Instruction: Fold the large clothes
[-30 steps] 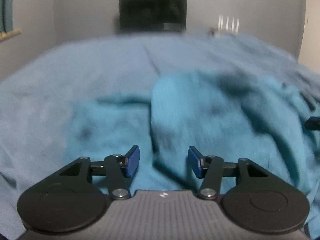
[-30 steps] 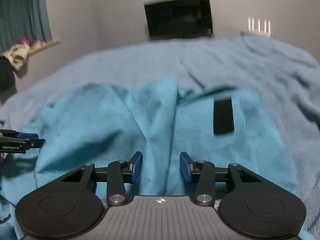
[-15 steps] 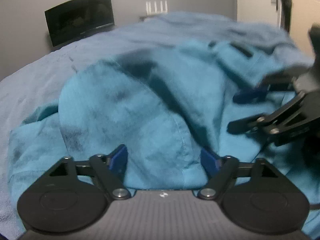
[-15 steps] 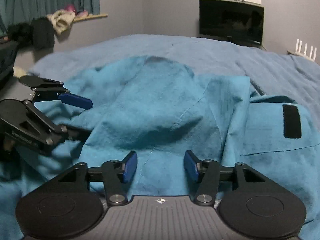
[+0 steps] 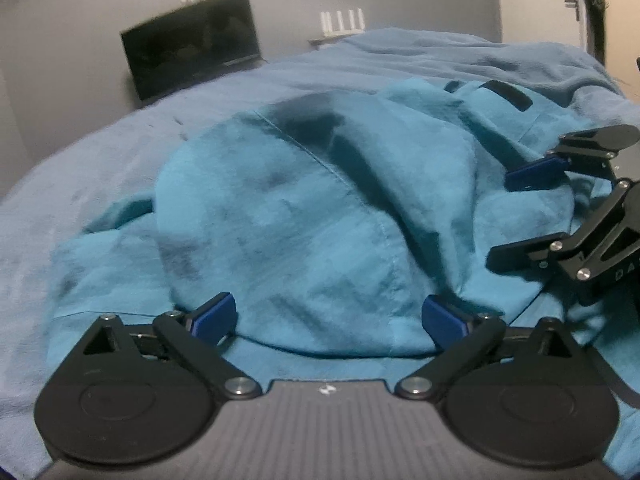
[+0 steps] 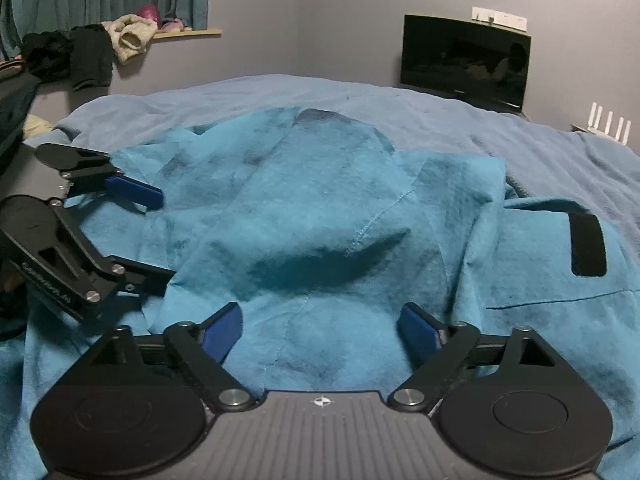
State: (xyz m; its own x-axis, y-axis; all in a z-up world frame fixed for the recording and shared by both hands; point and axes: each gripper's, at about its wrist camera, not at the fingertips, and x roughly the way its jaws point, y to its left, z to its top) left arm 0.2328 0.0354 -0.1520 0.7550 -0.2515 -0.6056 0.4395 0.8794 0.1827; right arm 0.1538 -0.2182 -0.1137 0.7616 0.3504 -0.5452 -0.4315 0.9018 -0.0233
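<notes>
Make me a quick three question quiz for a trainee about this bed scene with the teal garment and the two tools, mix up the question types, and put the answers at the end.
1. True or false: the teal garment lies flat and smooth on the blue bedspread.
2. Multiple choice: the black patch on the garment lies A) under the left tool, B) off to the right of the right tool in its own view, C) on the dark screen.
3. Fill in: the window ledge by the curtain holds a heap of ____.

Key
1. False: it is bunched into a mound.
2. B.
3. Clothes.
</notes>
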